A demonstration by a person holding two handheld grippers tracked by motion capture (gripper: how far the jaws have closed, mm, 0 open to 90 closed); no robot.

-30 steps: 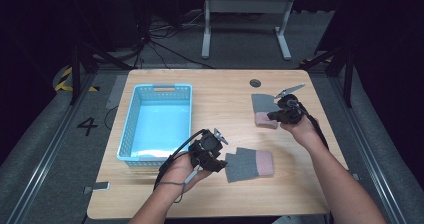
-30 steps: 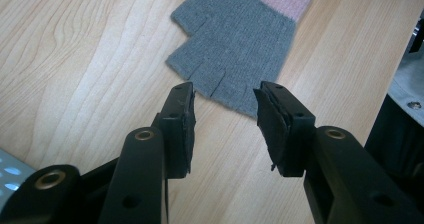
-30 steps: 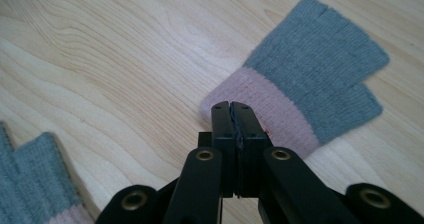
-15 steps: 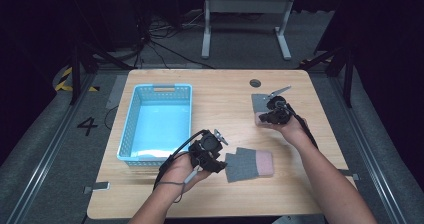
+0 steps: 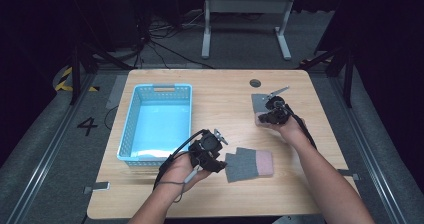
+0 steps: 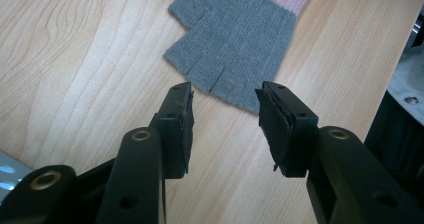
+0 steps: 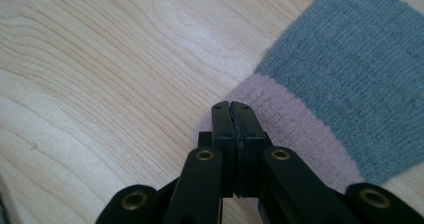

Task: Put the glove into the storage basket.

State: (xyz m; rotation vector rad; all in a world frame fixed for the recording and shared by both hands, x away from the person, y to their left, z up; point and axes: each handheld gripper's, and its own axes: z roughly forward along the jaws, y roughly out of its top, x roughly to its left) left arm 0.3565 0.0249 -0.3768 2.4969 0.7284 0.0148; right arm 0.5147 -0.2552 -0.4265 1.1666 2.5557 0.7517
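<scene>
Right gripper view: the right gripper's (image 7: 233,106) jaws are pressed together over the far glove's (image 7: 350,74) pink cuff after dropping onto it, likely pinching it for lifting, while the left gripper (image 6: 223,101) waits half open, empty, before the near glove (image 6: 235,44).

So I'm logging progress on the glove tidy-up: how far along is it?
Nothing looks finished: the light blue plastic basket holds no glove. In hand: the right gripper is shut at the pink cuff of the far grey knitted fingerless glove, though whether it pinches the knit is unclear. The left gripper is open just short of the near grey glove, not touching. Both gloves lie on the wooden table, probably bound for the basket.
</scene>
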